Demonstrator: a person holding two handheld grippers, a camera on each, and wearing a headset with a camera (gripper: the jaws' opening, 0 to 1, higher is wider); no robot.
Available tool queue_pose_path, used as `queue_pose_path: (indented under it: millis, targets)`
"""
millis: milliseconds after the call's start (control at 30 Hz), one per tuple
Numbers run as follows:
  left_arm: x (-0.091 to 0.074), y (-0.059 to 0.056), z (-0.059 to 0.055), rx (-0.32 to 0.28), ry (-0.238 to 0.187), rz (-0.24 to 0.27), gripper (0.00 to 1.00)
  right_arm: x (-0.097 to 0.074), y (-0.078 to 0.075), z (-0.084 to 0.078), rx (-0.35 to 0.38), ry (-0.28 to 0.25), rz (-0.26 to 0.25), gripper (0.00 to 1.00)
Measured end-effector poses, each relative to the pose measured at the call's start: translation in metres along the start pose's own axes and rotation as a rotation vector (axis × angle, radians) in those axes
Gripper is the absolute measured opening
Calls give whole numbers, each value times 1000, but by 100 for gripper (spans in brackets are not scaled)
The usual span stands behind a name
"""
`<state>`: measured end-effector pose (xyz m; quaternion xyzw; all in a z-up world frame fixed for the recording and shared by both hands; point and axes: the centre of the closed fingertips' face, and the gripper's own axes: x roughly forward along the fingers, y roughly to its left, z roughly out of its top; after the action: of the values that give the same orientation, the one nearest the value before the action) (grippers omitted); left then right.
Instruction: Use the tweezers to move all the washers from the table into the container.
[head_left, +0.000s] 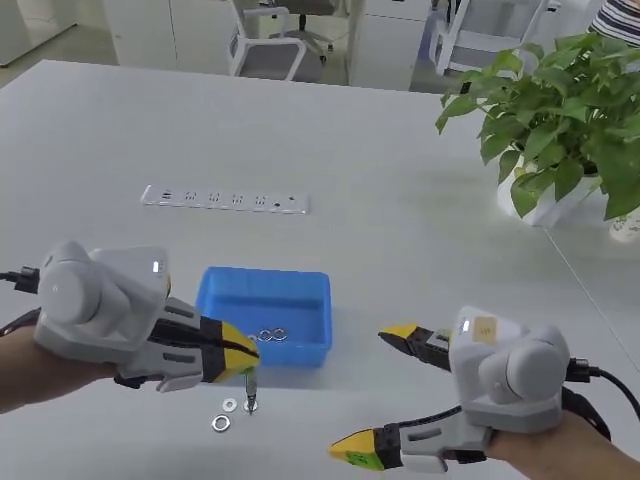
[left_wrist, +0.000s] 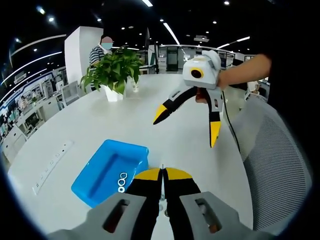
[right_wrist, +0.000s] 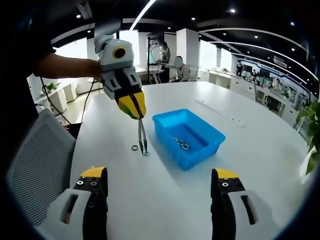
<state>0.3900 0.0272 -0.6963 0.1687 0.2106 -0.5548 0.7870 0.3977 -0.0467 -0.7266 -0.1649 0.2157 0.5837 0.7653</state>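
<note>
So the left gripper (head_left: 243, 352) is clenched on a pair of tweezers (head_left: 250, 388). Its jaws are pinched tight together, and the tweezers stick down out of the yellow tips toward the white table (head_left: 400, 150). The tweezer points are right down at the tabletop. Two loose washers (head_left: 221, 423) sit just beside them, on the person's side of the left gripper's tips. In the right gripper view one ring lies right next to the tweezer points, but I honestly can't tell if they're touching it or just beside it.

The blue container (head_left: 300, 290) sits just past the left gripper's tips, between the two grippers. There's a little cluster of washers (head_left: 270, 335) on its floor, near the wall closest to the left gripper.

The right gripper (head_left: 372, 392) is released. Its jaws are spread wide with nothing between them, and it hovers over bare table on the other side of the container, well apart from the tweezers. It's angled in toward the left gripper.

Other stuff: a white power strip (head_left: 225, 199) lies flat beyond the container, on the far side from both grippers. A potted plant (head_left: 560, 120) stands further out past the right gripper. A grey mesh chair back (right_wrist: 35, 165) is behind the left gripper in the right gripper view.
</note>
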Motion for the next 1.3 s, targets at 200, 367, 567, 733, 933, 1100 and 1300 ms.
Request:
queue_pose_path:
  millis: [200,367,567,733,933,1100,1300]
  targets:
    - [0,-2,0,2,4,-25,5,6,5,3,-57,3,46,70]
    - [0,-4,-1,-1,7,-41,5,13,9,6,-92,14,82,59]
    - [-1,-2,-3,0,19,-50,5,24,12,9,-132,23,118,51]
    - [-2,-2,-3,0,23,-60,5,34,16,13,-161,29,157,44]
    - [-2,-4,-2,3,25,-75,5,49,23,15,-215,45,207,36]
    - [-2,-4,-1,6,29,-84,5,59,27,20,-233,45,232,30]
    - [-1,-3,-3,17,43,-103,5,73,32,23,-266,57,272,26]
